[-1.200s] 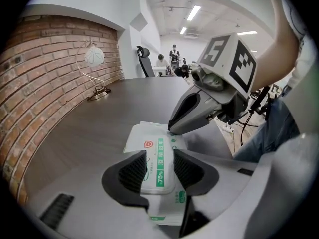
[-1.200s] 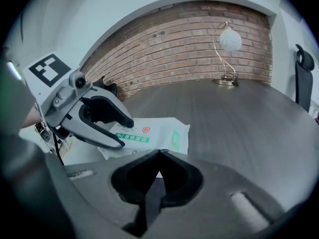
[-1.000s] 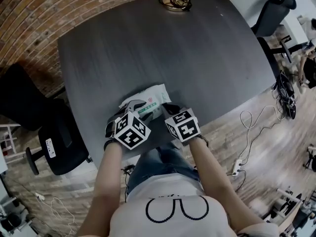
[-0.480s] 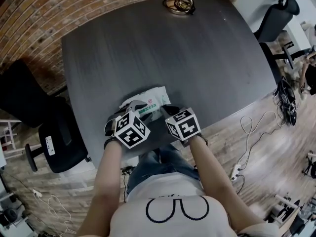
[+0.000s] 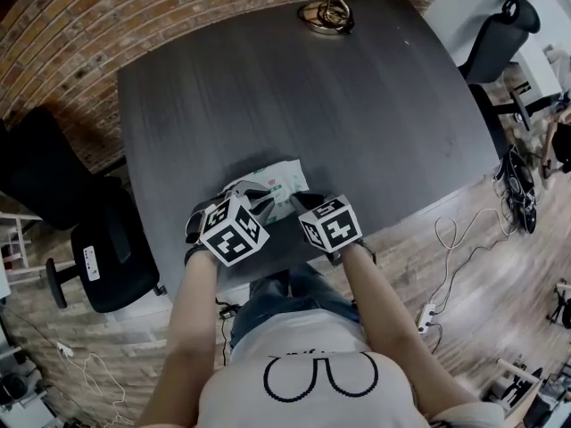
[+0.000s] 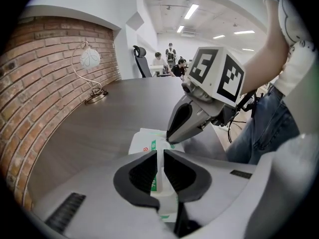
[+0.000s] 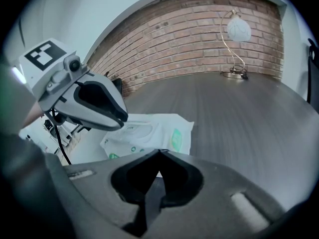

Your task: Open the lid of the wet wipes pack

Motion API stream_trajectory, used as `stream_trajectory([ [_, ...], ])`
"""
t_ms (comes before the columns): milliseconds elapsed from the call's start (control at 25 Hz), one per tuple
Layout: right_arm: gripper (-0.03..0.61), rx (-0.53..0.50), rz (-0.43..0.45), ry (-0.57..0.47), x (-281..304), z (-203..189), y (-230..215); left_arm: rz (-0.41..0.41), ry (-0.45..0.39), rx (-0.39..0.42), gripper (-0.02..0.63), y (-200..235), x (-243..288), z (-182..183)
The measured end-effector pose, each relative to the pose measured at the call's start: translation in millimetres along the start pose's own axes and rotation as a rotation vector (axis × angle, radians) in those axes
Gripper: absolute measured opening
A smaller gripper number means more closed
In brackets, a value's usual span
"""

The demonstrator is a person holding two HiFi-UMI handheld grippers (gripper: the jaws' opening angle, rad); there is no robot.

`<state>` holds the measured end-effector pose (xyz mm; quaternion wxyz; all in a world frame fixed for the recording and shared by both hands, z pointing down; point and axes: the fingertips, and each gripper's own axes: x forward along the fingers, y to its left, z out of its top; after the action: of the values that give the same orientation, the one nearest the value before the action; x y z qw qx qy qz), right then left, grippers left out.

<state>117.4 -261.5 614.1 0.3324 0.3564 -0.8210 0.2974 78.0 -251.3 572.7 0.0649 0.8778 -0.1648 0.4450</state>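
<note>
A white wet wipes pack (image 5: 278, 179) with green print lies near the front edge of the dark table (image 5: 294, 96). My left gripper (image 5: 257, 198) reaches over its near end. In the left gripper view its jaws (image 6: 160, 156) are closing, with a thin white part of the pack (image 6: 143, 139) pinched between the pads. From the right gripper view, the left gripper (image 7: 121, 119) sits at the oval lid (image 7: 135, 131). My right gripper (image 5: 298, 201) is shut, its tip (image 6: 169, 139) resting on the pack's corner; its own view (image 7: 159, 152) shows the pack (image 7: 172, 128) just ahead.
A lamp base (image 5: 326, 12) stands at the table's far edge by the brick wall. Black office chairs stand at the left (image 5: 100, 259) and far right (image 5: 496, 27). Cables (image 5: 464, 230) lie on the wooden floor. The table's front edge is just below both grippers.
The left gripper's cube has shifted slightly towards the pack. The right gripper has kept still, and the pack lies where it was.
</note>
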Motion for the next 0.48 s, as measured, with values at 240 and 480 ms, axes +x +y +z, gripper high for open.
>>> stream_trajectory([
  [240, 0.003, -0.009, 0.007, 0.014, -1.0, 0.7, 1.2, 0.048, -0.012, 0.018, 0.023, 14.0, -11.1, 8.8],
  [480, 0.003, -0.014, 0.022, 0.038, -0.5, 1.8, 1.8, 0.113, -0.014, 0.018, 0.009, 46.0, -18.2, 13.2],
])
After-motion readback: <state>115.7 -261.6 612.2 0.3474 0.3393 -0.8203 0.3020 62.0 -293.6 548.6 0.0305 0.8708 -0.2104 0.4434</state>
